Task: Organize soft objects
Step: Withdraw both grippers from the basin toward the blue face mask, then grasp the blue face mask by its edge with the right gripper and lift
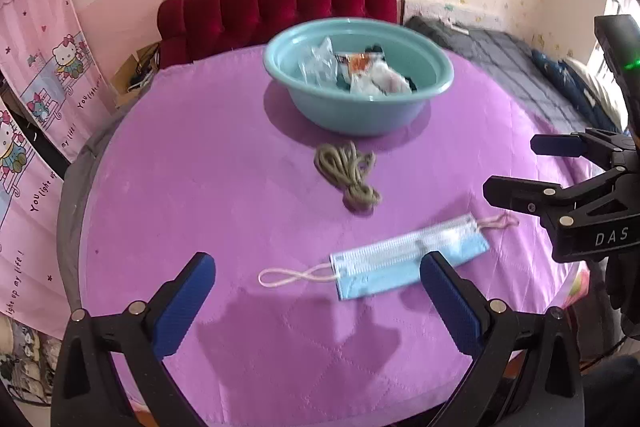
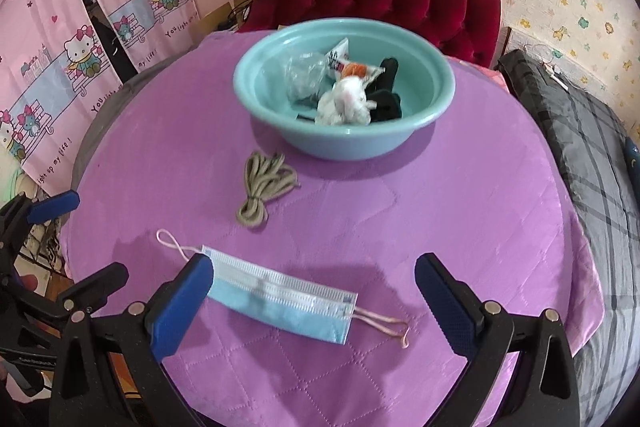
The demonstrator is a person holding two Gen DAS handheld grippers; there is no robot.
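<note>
Both the left gripper (image 1: 318,277) and right gripper (image 2: 314,279) stand wide and empty above the face mask (image 2: 280,297) lying flat on the purple cloth (image 2: 460,211); light, limp, best pinched mid-body.

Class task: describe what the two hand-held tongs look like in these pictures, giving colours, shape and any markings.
Both the left tongs and the right tongs have black plastic frames with two angled fingers, blue textured pads and round silver fasteners. White letters "DAS" mark the right one's body.
</note>
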